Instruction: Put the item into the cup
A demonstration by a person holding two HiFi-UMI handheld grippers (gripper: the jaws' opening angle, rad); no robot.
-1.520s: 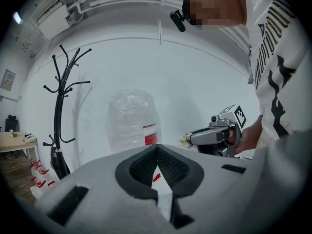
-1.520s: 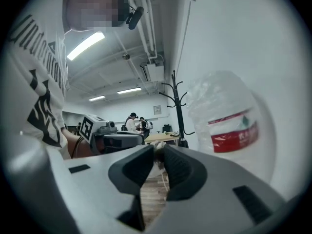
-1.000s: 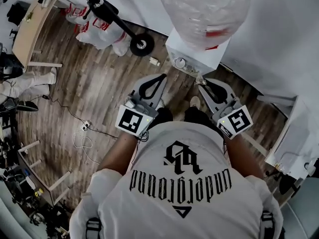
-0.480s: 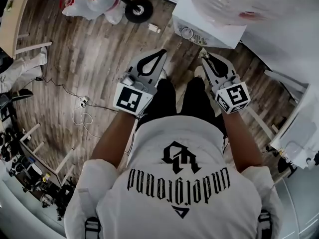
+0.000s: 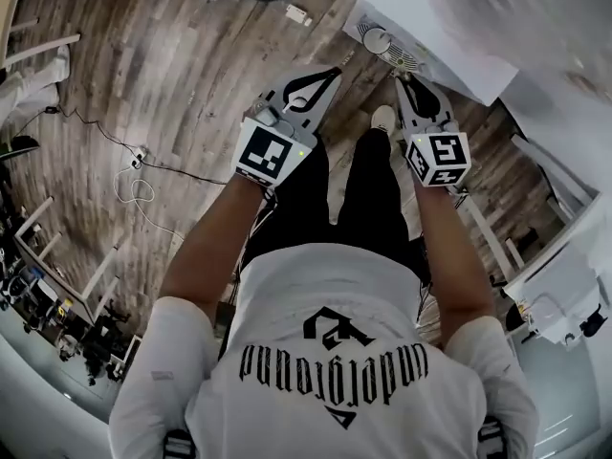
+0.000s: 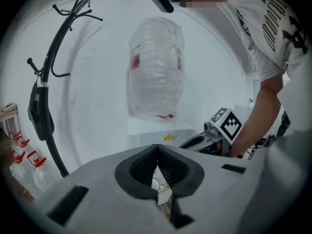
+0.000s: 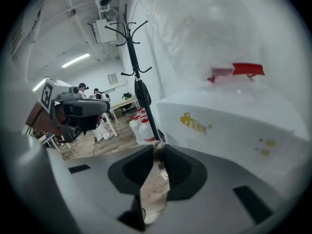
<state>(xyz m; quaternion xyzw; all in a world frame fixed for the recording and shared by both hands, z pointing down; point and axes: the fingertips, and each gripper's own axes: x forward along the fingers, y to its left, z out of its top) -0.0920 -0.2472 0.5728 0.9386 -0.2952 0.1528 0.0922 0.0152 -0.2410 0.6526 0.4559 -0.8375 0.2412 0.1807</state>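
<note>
**Q:** How does the person hold the two claws?
**A:** In the head view, a person in a white T-shirt with black print point(image 5: 335, 342) stands on a brown wooden plank floor point(image 5: 163, 103). Both claws are held out in front, side by side and apart. Their tips point toward a white box-shaped water dispenser point(image 7: 219, 135).

**Q:** What is the state of the left claw point(image 6: 157, 147)?
**A:** It is closed. Its black ribbed pads meet at the tips, and nothing is pinched between them.

**Q:** And the right claw point(image 7: 159, 149)?
**A:** Its tips stand a narrow slit apart. Only a blurred brown patch shows in the slit, and whether that is floor or some small thing cannot be told.

**Q:** Where are the item and the cup?
**A:** No view shows the item plainly. A small round white object point(image 5: 380, 38) sits on the dispenser's grey grille, just ahead of the right claw. Whether it is the cup cannot be told.

**Q:** What else stands nearby?
**A:** A large clear plastic water bottle point(image 6: 156, 67) with red markings rests on top of the dispenser. A black coat stand point(image 6: 48, 91) rises beside the dispenser. Clear bottles with red caps point(image 6: 24, 165) stand on the floor near its foot.
</note>
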